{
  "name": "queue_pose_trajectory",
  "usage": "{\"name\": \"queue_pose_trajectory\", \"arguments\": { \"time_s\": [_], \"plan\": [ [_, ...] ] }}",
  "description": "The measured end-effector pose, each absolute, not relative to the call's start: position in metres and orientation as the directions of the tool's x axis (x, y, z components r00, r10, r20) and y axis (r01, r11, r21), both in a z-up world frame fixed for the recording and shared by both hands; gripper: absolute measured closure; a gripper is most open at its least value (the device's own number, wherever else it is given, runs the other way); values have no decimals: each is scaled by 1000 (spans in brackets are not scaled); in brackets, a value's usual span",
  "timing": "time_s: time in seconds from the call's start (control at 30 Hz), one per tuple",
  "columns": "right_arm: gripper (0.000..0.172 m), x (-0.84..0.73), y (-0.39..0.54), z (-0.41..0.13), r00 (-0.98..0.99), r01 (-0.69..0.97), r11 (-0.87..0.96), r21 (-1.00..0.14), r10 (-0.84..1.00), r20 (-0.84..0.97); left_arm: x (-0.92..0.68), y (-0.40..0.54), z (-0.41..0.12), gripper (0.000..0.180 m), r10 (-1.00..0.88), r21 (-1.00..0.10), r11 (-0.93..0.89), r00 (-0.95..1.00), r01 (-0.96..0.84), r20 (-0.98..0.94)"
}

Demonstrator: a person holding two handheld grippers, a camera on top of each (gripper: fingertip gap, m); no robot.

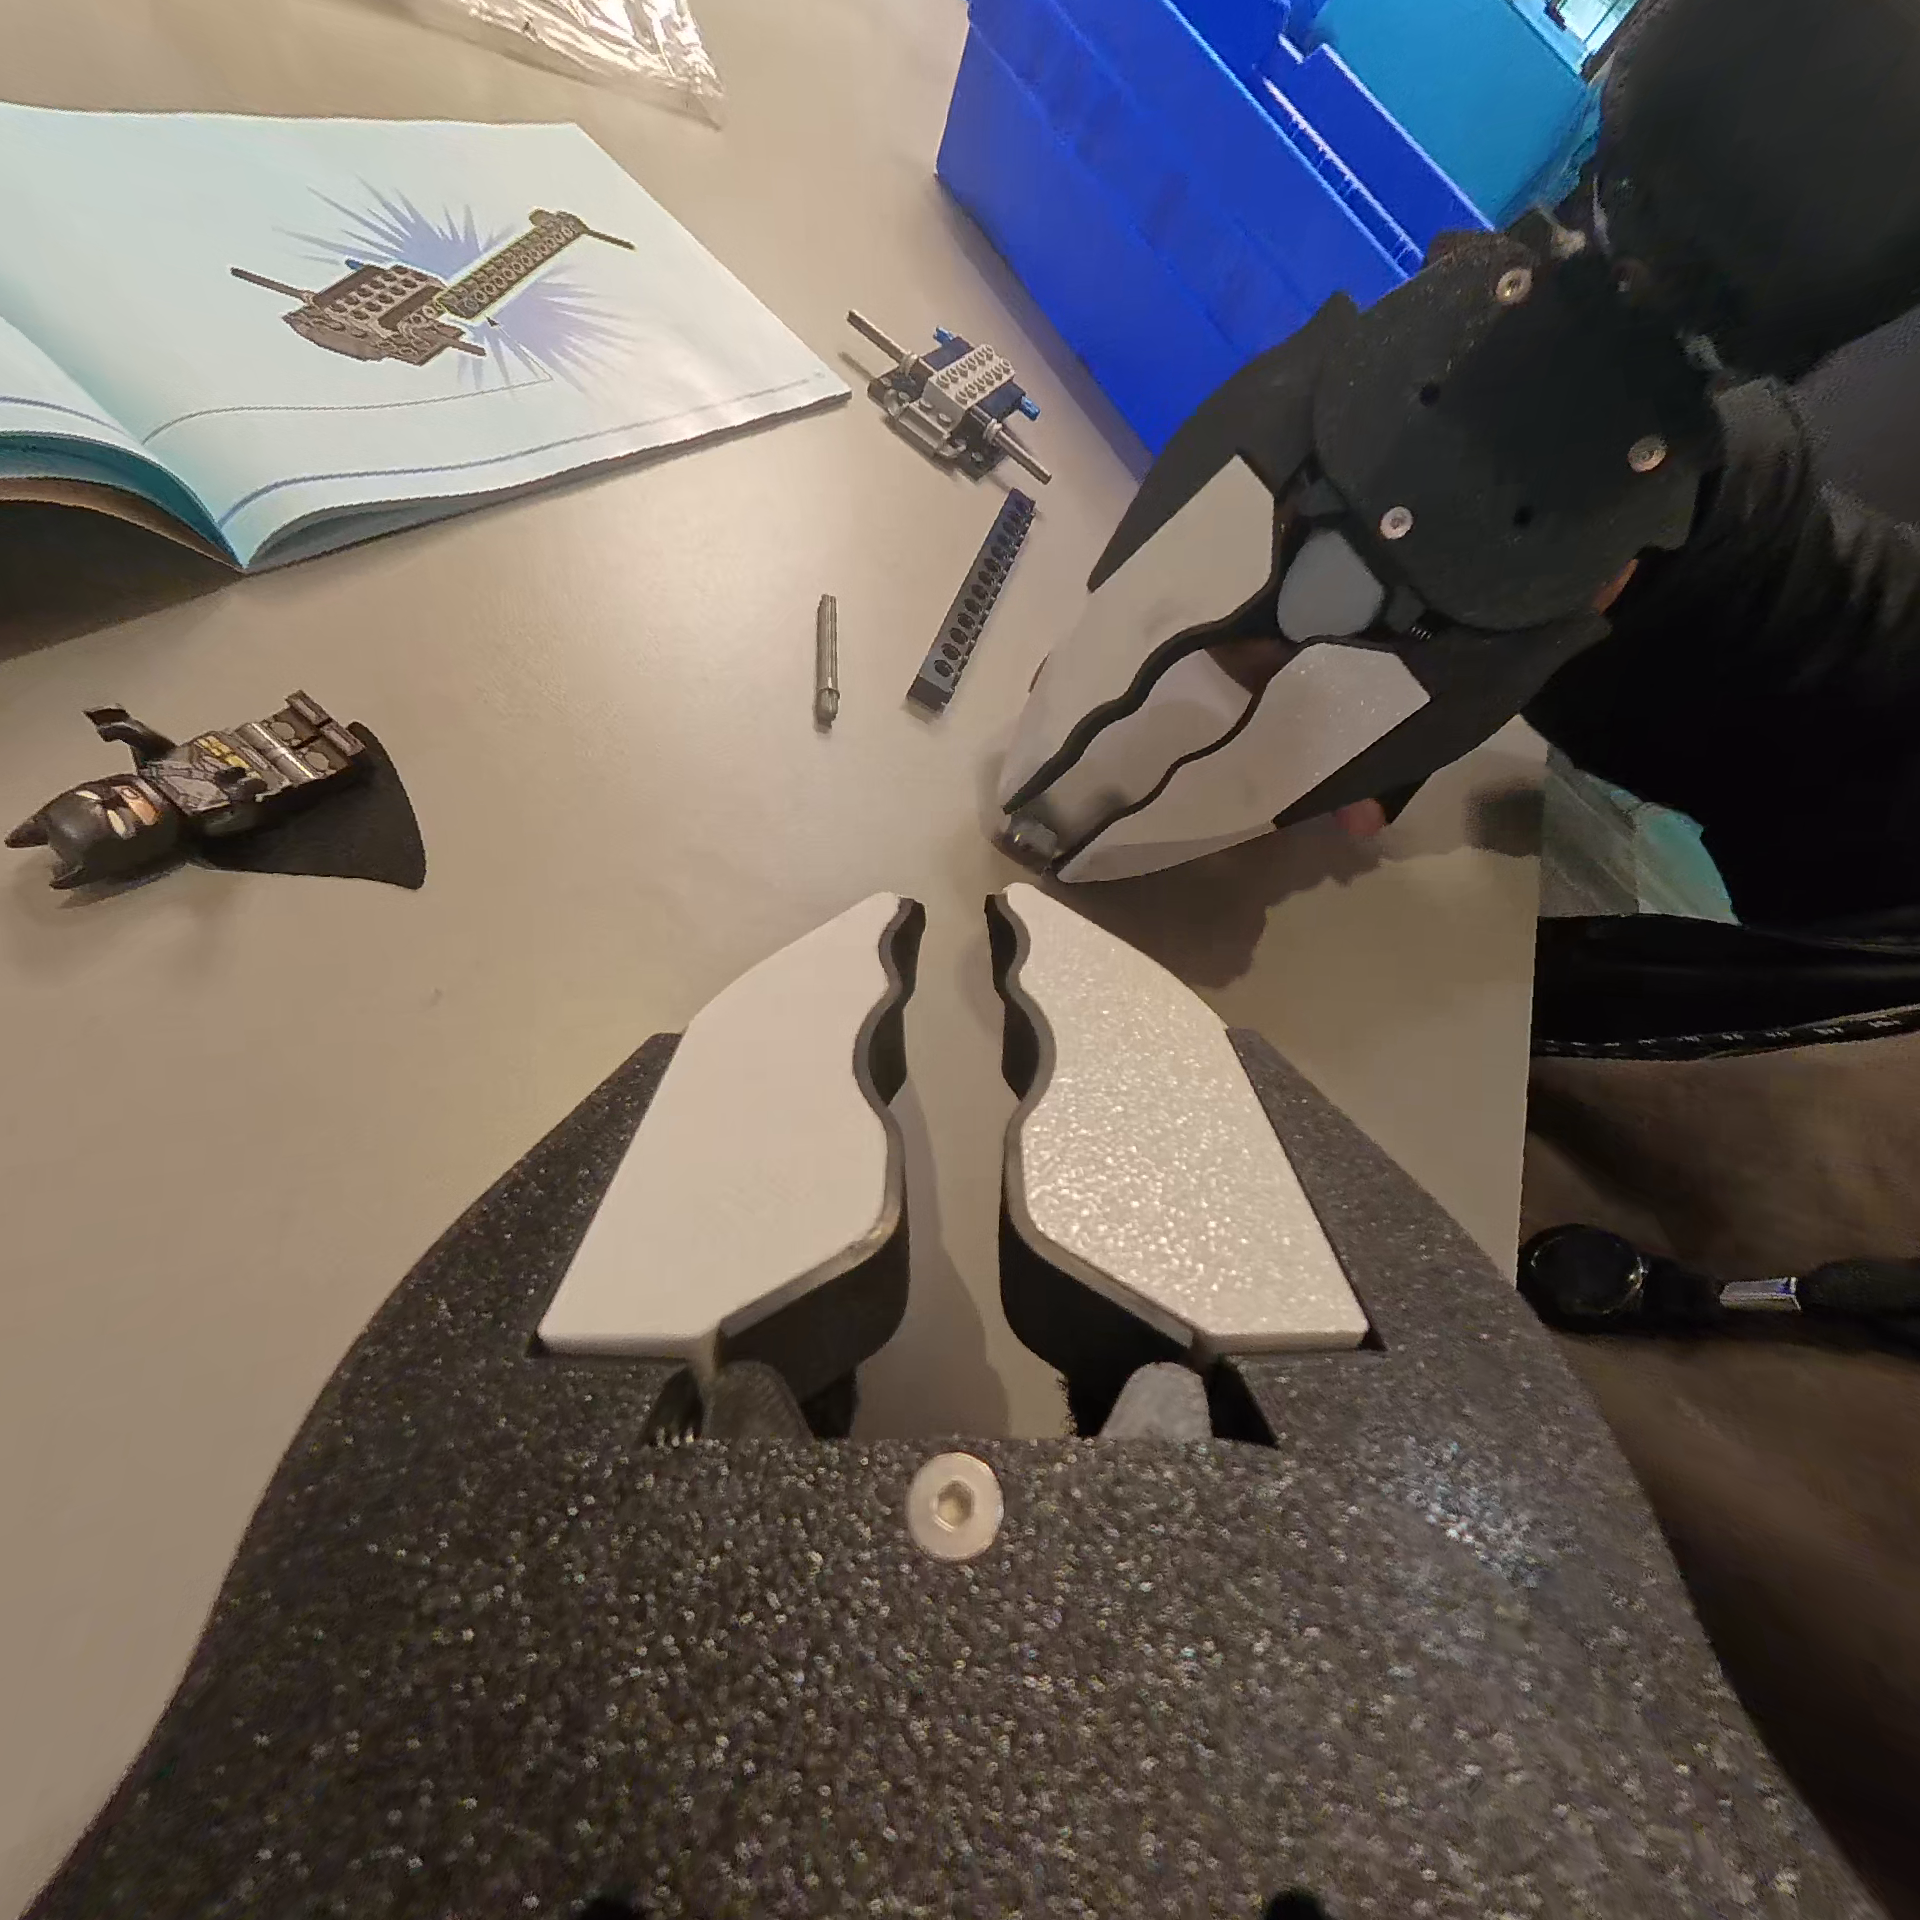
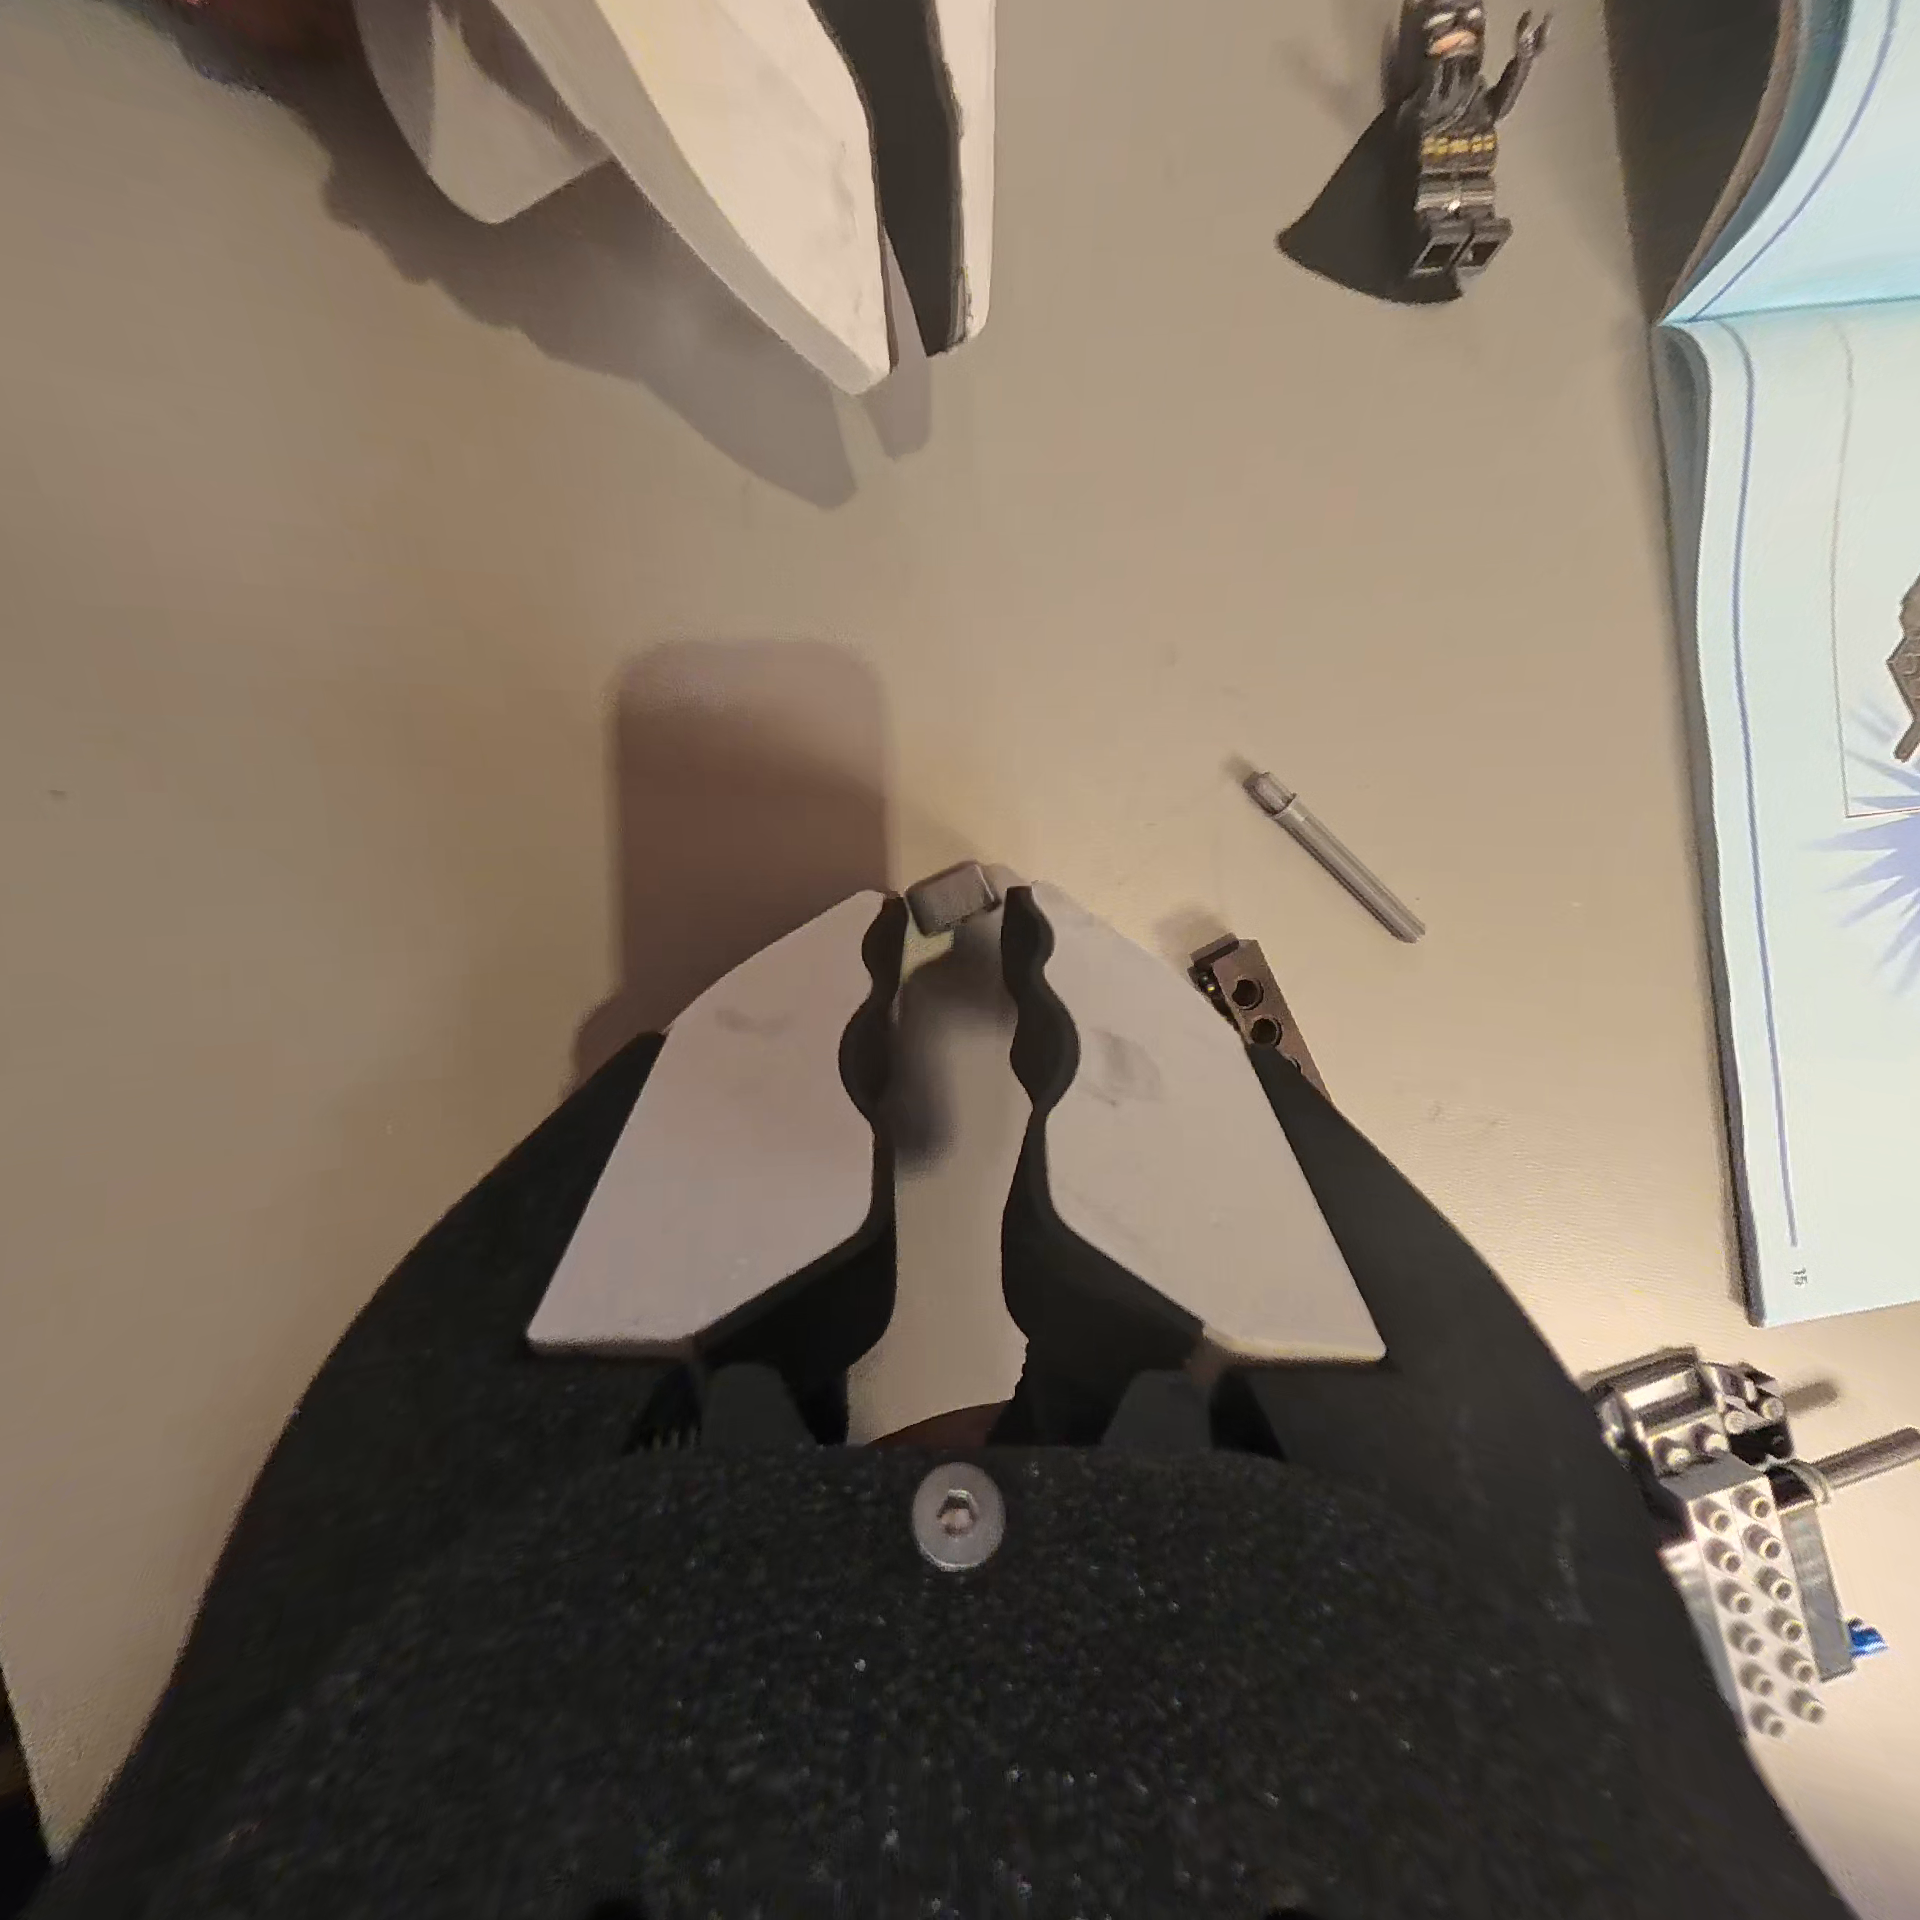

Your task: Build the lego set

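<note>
A small grey brick piece [image 2: 948, 900] lies on the table [image 2: 312, 727] between the right gripper [image 2: 951, 914] tips, slightly spread, a gap beside one pad. Just beyond it hovers the left gripper [image 1: 954, 904], parted and empty. Near the piece: a grey axle [image 2: 1335, 854] and a dark holed beam [image 2: 1252, 1003].

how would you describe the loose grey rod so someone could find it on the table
Start at the open pale-blue instruction booklet on the beige table. Just off its corner lies a slim grey plastic axle rod, alone beside the dark studded beam with holes. Unlike the rods in the grey brick assembly, it is unattached.
</note>
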State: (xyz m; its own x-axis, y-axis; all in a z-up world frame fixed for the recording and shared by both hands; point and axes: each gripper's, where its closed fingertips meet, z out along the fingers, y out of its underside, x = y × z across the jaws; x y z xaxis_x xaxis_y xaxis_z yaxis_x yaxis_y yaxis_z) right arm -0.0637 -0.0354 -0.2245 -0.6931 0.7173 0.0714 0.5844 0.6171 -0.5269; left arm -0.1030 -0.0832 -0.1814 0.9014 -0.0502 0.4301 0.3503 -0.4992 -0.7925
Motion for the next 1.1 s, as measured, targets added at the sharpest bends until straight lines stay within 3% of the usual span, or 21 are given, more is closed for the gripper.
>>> {"name": "queue_pose_trajectory", "arguments": {
  "time_s": [0.17, 0.37, 0.67, 0.83, 1.1],
  "plan": [
    [150, -71, -40, -211, -661, 537, 539, -649, 747, 73, -113, -80, -173, 167, -48, -812, -445, 896, 377, 441],
    [150, -86, -66, -191, -678, 393, 491, -778, 726, 116, -132, -56, -162, 167, -45, -877, -385, 943, 288, 329],
    [151, -78, -78, -197, -731, 330, 490, -807, 674, 111, -135, 12, -147, 161, -190, -953, -297, 975, 57, 117],
    [153, -85, -58, -184, -666, 407, 305, -861, 745, -51, -126, 46, -134, 163, -244, -983, -172, 970, -63, -20],
    [156, -95, -36, -175, -571, 499, 55, -865, 771, -281, -124, 22, -113, 167, -247, -1000, -12, 969, 8, 11]
  ]
}}
